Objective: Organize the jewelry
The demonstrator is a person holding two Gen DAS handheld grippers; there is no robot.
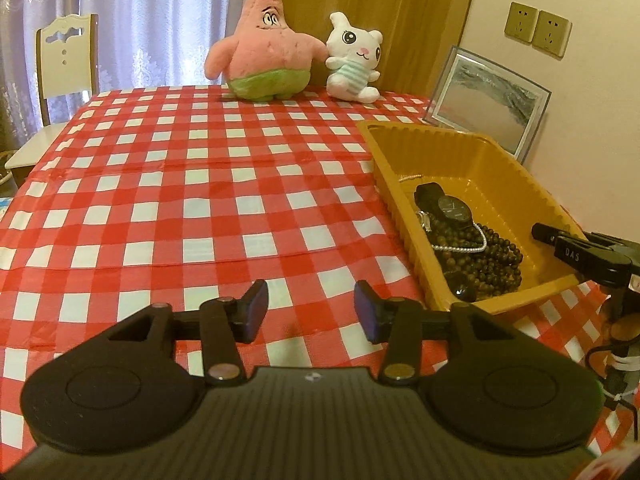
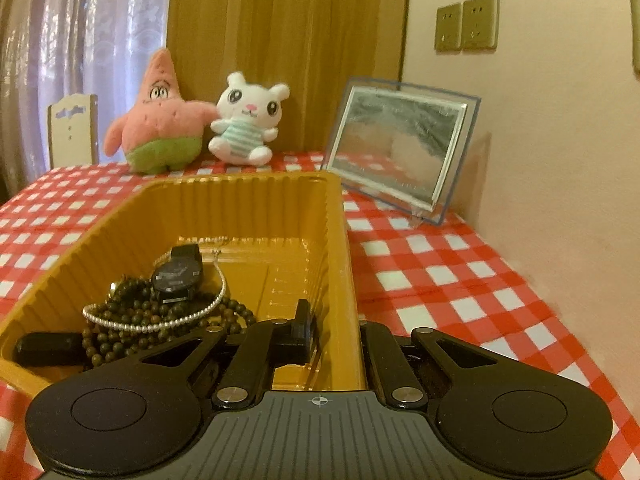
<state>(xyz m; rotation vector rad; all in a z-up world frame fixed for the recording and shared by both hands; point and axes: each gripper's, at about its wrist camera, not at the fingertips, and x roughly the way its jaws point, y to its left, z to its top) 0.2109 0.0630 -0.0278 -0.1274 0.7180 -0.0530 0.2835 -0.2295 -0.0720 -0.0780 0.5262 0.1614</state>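
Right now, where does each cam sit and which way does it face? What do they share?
Left wrist: on the left gripper, low over the checkered tablecloth, facing the plush toys; own open jaws show, right gripper at the tray's near right corner.
Right wrist: on the right gripper, facing the back wall; jaws straddle the yellow tray wall, one finger inside, one outside.
Shared: tray, watch, dark beads, pink starfish plush, white bunny plush, picture frame.

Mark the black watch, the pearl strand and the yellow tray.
black watch point(image 2: 175, 277), right wrist view, on its dial.
pearl strand point(image 2: 154, 323), right wrist view, on its near curve.
yellow tray point(image 1: 468, 133), left wrist view, on its far rim.
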